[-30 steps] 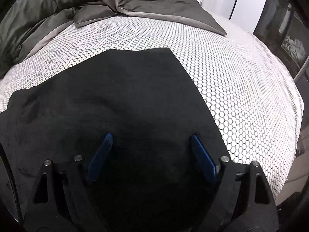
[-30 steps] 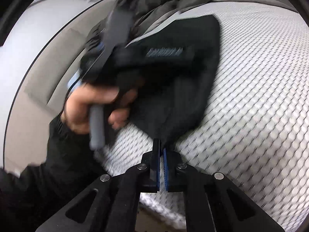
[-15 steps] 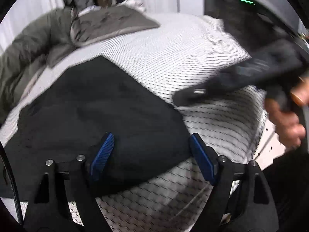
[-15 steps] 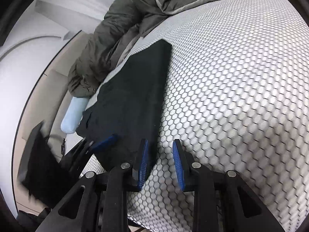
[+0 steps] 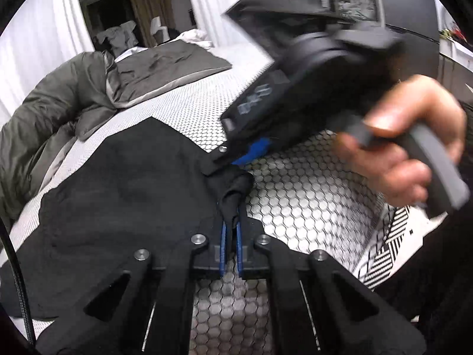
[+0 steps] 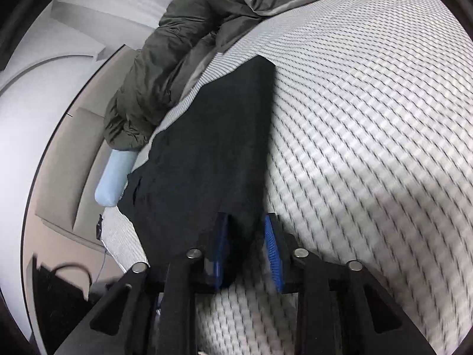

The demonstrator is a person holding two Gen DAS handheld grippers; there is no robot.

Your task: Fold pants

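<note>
The black pants lie flat on a bed covered in a white honeycomb-patterned sheet. My left gripper is shut on a bunched corner of the pants at their near right edge. My right gripper shows blurred in the left wrist view, just above that corner, with the hand holding it. In the right wrist view the pants stretch away as a long dark strip. My right gripper is open there, its blue pads either side of the near edge of the pants.
A rumpled olive-grey duvet lies along the far side of the bed; it also shows in the right wrist view. A light blue roll sits by the bed's left edge. A beige headboard or wall panel lies beyond it.
My left gripper has closed on the corner of the pants. My right gripper let go of the cloth, opened wider and moved in over the same corner.
</note>
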